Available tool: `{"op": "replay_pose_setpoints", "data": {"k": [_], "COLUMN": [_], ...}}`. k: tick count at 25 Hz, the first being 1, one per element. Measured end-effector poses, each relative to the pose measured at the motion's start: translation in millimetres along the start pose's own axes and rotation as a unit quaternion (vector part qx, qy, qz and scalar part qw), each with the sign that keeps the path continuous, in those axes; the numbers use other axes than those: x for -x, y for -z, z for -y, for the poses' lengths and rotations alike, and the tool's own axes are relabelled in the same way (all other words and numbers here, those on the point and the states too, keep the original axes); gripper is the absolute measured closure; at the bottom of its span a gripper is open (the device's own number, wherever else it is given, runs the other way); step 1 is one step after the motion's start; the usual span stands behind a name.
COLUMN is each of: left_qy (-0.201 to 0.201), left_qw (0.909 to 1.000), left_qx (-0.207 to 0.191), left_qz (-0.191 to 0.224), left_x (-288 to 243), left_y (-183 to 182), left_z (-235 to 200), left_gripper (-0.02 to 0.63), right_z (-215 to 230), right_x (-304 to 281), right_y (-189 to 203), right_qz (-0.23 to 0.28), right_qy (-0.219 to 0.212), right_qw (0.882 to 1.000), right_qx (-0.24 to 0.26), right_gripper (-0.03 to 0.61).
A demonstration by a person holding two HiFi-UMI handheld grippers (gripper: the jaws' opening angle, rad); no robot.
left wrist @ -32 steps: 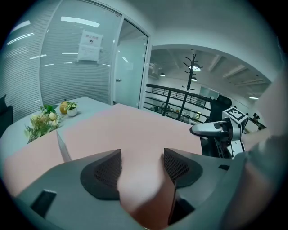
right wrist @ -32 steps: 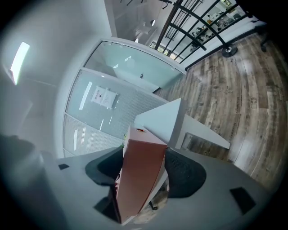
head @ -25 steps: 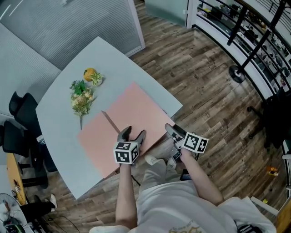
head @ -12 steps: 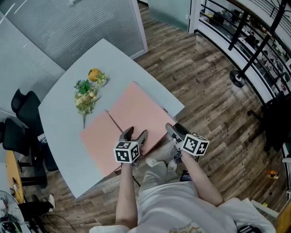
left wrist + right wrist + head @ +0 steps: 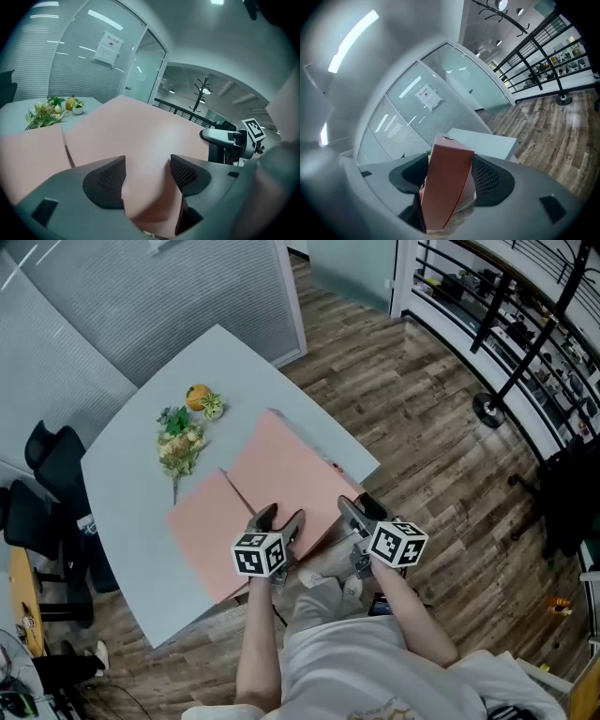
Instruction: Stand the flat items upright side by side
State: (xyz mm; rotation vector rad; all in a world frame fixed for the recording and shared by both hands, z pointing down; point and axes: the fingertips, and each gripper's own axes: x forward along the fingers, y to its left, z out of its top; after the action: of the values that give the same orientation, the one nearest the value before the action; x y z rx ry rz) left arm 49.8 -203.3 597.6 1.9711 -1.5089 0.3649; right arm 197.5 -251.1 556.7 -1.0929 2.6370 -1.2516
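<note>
At the table (image 5: 122,484) edge, right gripper (image 5: 355,513) grips a folder (image 5: 447,180).

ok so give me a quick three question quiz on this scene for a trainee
1. True or false: the right gripper holds nothing.
2. Where does the flower bunch lie? A: on a pink item. B: on the bare table, beyond the pink items. C: on the floor.
3. How many pink flat items are on the table, and which one is held?

Key:
1. False: its jaws are shut on an edge of the larger pink item.
2. B.
3. Two. The larger one is held, while the smaller pink item lies flat beside it.
</note>
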Motion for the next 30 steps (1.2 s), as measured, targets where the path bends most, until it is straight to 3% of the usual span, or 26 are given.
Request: {"op": "replay_pose_setpoints", "data": {"k": [30], "left_qy": [0.022], "left_qw": [0.9987], "left_qx": [0.042], "left_qz": [0.016], "left_x": [6], "left_y": [-8], "left_z": [10], "left_gripper": [0.325], "right_z": [-36], "right_x": [4], "right_y": [-19], "right_qz": [0.011], "right_qy": [0.002], "right_qw": [0.989], "right_qx": [0.145], "right_gripper": [0.275]}}
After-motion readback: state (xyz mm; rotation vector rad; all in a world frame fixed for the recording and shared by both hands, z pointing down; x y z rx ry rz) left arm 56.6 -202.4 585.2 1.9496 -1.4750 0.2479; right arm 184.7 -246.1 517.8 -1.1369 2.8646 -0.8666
